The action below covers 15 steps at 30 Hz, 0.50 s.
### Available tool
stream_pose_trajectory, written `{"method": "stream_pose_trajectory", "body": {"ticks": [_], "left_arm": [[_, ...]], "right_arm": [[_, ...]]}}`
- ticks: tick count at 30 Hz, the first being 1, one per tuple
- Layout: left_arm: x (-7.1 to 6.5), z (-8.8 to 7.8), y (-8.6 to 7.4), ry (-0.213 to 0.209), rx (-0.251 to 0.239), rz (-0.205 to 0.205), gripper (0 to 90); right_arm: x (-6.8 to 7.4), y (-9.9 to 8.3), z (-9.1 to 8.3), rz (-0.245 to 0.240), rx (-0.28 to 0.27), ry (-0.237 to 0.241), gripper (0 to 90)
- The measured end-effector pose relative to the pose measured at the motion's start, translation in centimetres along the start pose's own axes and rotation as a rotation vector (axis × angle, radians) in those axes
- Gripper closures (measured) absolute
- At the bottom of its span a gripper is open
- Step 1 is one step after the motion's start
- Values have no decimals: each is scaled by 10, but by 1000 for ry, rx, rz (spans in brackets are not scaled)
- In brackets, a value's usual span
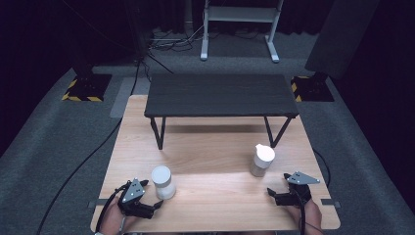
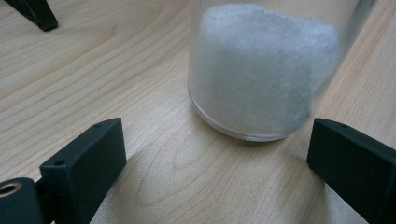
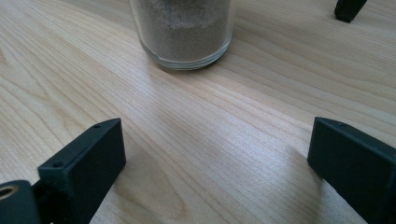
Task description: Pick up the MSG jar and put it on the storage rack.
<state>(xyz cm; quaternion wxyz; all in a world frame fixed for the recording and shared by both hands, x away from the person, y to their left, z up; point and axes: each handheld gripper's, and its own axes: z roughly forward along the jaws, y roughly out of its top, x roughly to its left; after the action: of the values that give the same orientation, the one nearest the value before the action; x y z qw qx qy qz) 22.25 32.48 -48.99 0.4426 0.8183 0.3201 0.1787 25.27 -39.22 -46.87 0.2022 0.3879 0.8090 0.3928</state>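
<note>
We list: left gripper (image 1: pixel 157 195), jaws wide, empty, near white-filled jar (image 1: pixel 163 182); right gripper (image 1: pixel 277 184), jaws wide, empty, short of sand-filled jar (image 1: pixel 262 159).

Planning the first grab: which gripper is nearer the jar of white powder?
Left. The left gripper sits just beside the jar of white powder; the right gripper is across the table.

Dark room w/ grey carpet (image 1: pixel 58 132); white stand (image 1: pixel 240 29) at back.
</note>
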Motion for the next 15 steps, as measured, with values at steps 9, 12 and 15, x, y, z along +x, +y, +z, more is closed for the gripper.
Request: {"method": "stream_pose_trajectory", "body": {"ticks": [9, 12, 15], "left_arm": [[-3, -7, 5, 0, 2, 15, 60], [-3, -13, 6, 2, -20, 2, 58], [-3, -19, 11, -1, -44, -11, 51]], "right_arm": [[0, 0, 0, 0, 0, 1, 40], [0, 0, 0, -2, 0, 2, 40], [0, 0, 0, -2, 0, 3, 40]]}}
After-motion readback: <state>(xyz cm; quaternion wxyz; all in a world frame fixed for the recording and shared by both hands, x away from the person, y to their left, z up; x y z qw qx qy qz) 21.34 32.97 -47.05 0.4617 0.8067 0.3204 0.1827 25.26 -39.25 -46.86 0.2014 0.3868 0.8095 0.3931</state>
